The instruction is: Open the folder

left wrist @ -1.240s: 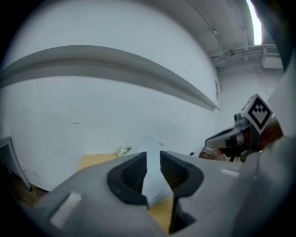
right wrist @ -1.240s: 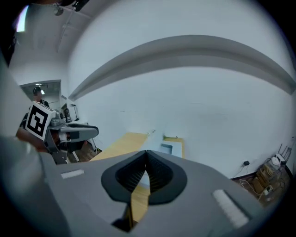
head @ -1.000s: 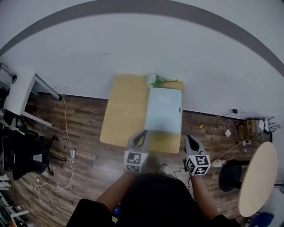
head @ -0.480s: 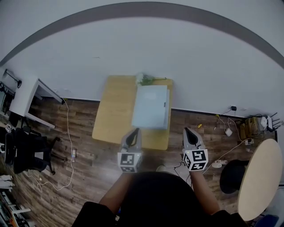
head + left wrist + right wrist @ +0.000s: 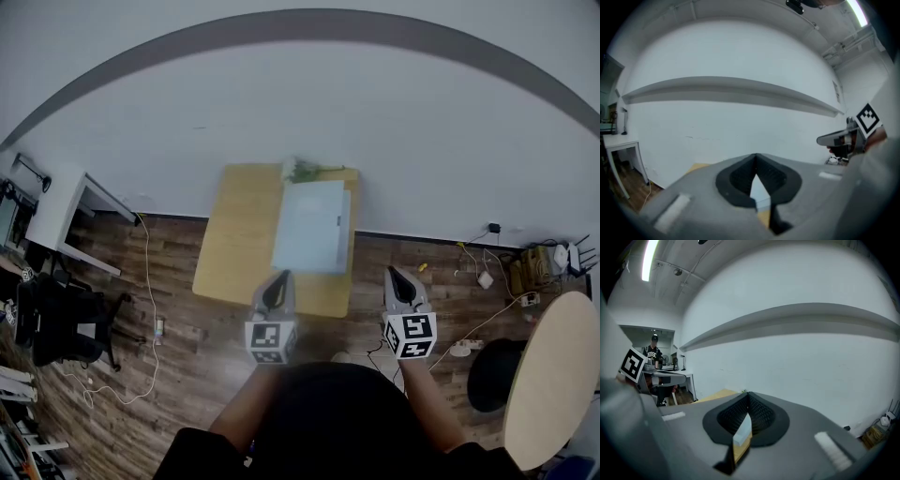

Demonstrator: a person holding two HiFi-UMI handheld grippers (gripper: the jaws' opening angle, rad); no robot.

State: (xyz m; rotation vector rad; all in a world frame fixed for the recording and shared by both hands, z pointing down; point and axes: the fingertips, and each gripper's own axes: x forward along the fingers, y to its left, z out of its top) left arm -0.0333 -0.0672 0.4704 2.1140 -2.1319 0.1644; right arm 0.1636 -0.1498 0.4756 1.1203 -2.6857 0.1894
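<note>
While we hold both units short of the near edge of the wooden table (image 5: 234, 239), the pale folder (image 5: 312, 228) lies flat on the table's right part. Its far end is just beside the flowers (image 5: 305, 170) at the wall. We read the left gripper (image 5: 279, 277) as closed and empty. The right gripper (image 5: 394, 274) likewise has its jaw tips together and grips nothing.

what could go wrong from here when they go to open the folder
1. The left gripper and right gripper are both shut and short of the table; unless they open, they may only push the folder.
2. The folder lies close to the table's right edge, so a shove might slide it off.
3. The flowers at its far end could get knocked by a reaching gripper.
</note>
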